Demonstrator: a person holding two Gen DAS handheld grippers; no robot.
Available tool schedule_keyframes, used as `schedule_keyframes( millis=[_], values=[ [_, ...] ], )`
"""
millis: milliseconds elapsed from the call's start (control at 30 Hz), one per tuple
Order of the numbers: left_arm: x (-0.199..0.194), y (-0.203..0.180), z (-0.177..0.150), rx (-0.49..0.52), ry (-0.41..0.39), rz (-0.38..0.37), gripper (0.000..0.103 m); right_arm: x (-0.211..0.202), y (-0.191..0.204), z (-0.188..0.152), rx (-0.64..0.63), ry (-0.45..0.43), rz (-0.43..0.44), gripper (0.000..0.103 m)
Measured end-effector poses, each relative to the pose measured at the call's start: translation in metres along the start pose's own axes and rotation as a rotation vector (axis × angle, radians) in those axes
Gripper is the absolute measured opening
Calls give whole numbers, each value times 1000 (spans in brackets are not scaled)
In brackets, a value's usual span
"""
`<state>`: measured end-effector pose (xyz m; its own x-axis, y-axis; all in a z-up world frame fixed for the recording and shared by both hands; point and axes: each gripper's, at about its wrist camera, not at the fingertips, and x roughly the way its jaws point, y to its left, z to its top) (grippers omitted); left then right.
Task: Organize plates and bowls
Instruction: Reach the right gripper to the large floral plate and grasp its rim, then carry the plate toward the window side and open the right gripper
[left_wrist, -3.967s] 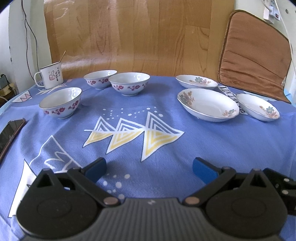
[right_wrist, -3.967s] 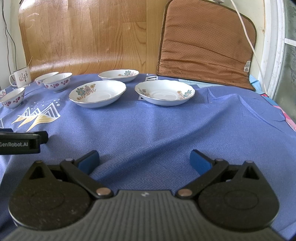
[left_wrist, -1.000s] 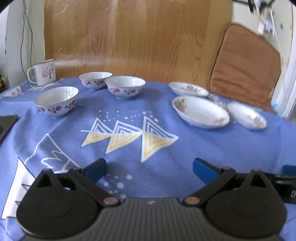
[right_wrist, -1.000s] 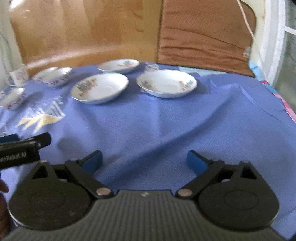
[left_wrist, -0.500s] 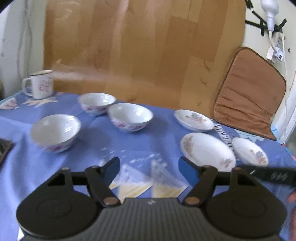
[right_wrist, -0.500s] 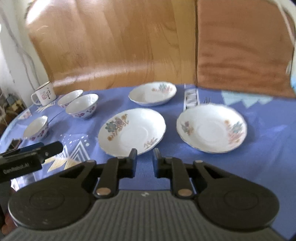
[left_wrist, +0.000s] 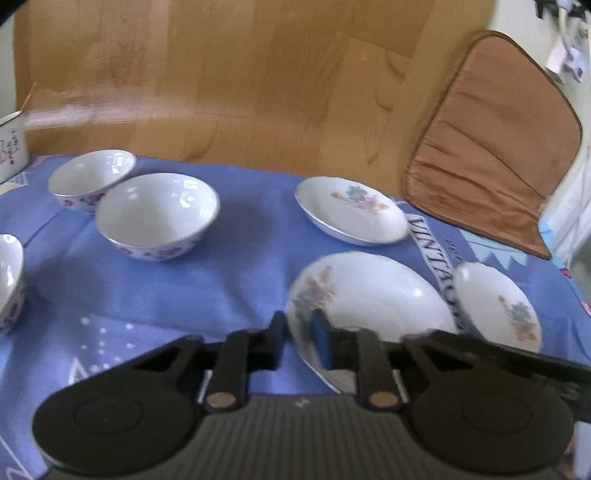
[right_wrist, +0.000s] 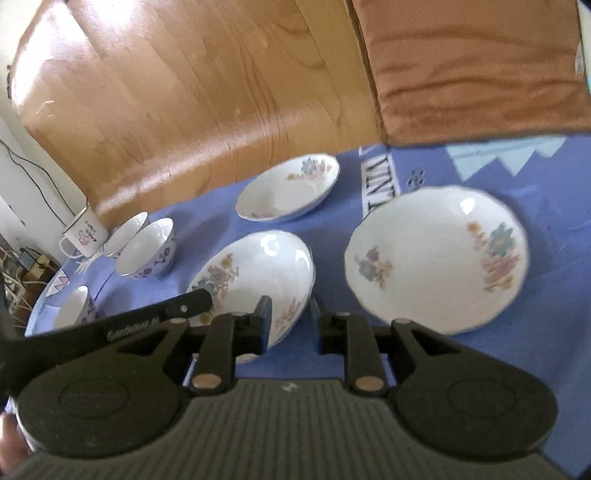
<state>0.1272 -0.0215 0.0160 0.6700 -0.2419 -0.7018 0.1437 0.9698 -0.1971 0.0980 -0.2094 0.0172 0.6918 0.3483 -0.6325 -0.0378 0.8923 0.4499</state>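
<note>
Three flowered white plates lie on the blue tablecloth (left_wrist: 240, 266): a middle one (left_wrist: 369, 295), a far one (left_wrist: 351, 210) and a right one (left_wrist: 495, 306). My left gripper (left_wrist: 299, 339) has its jaws narrowed around the near left rim of the middle plate. In the right wrist view my right gripper (right_wrist: 290, 321) straddles the right rim of the same middle plate (right_wrist: 258, 273), with the right plate (right_wrist: 436, 254) beside it. Three white bowls with red flowers sit to the left (left_wrist: 155, 214) (left_wrist: 92, 177) (left_wrist: 7, 280).
A white enamel mug (right_wrist: 85, 232) stands at the far left by the wooden board (left_wrist: 221, 92). A brown cushion (left_wrist: 491, 147) leans at the back right. The left gripper's body (right_wrist: 147, 317) shows in the right wrist view.
Both grippers rose, moved forward over the table and narrowed their jaws. They now meet at the middle plate's rim from either side.
</note>
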Motion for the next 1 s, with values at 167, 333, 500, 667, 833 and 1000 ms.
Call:
schedule_keyframes(
  millis=[167, 333, 500, 667, 833, 1000],
  values=[
    [-14, -8, -8, -13, 21, 3, 16, -7, -8, -8, 23, 7, 15, 15],
    [-51, -43, -33, 40, 8, -82, 15, -64, -17, -36, -25, -84, -22, 15],
    [-68, -104, -67, 147, 49, -207, 16, -131, -57, -70, 31, -148, -125, 15],
    [-72, -163, -98, 242, 100, -311, 17, -181, -94, -94, 83, -190, -266, 15],
    [-73, -196, -117, 287, 129, -355, 17, -203, -117, -103, 111, -189, -350, 15],
    [-73, -207, -125, 356, 107, -329, 22, -200, -123, -107, 109, -166, -375, 20]
  ],
)
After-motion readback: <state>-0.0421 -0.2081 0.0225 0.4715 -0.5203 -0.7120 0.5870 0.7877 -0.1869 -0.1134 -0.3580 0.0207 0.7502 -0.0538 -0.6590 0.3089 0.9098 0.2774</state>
